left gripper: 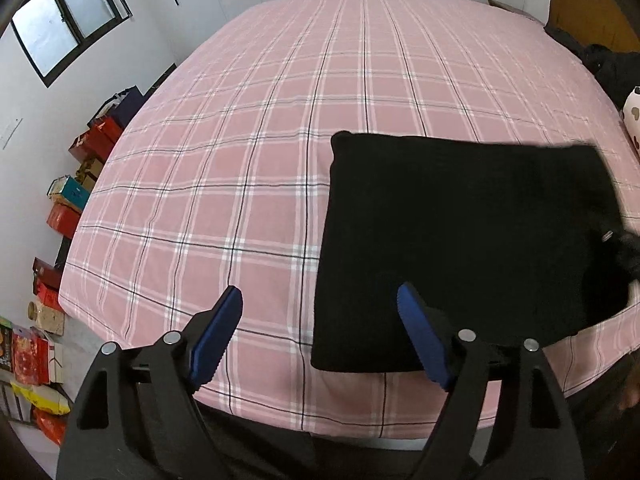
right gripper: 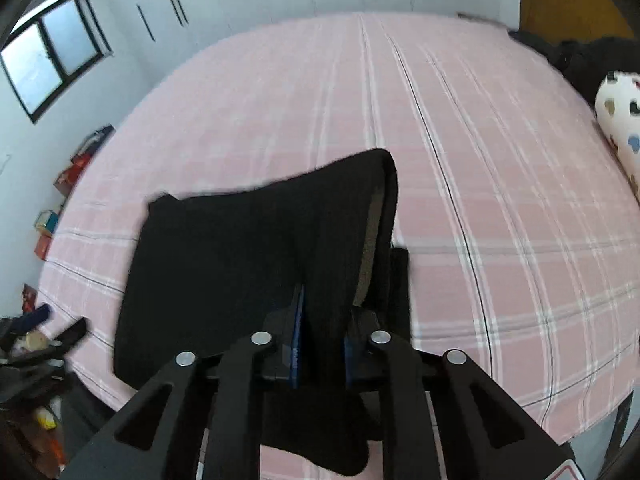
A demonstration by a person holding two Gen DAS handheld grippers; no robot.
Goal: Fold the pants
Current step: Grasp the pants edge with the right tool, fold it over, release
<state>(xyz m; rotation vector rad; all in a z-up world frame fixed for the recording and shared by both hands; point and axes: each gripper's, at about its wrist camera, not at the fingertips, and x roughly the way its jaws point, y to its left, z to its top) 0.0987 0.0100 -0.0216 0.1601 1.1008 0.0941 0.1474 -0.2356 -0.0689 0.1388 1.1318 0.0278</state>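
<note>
The black pants [left gripper: 460,240] lie folded into a thick rectangle on the pink plaid bed [left gripper: 260,140], near its front edge. My left gripper [left gripper: 320,304] is open and empty, hovering just above the bed at the pants' left front corner. Its right finger [left gripper: 420,336] overlaps the pants' edge. In the right wrist view, my right gripper [right gripper: 322,320] is shut on the right edge of the pants [right gripper: 240,260] and lifts that edge up off the bed [right gripper: 480,200]. The raised fold shows a grey lining. The view is motion-blurred.
A white pillow with hearts [right gripper: 620,120] and dark clothing [right gripper: 580,60] lie at the bed's right side by a brown headboard [left gripper: 588,12]. Red boxes and bags [left gripper: 60,220] line the floor on the left, under a window [left gripper: 60,16]. White wardrobes stand behind the bed.
</note>
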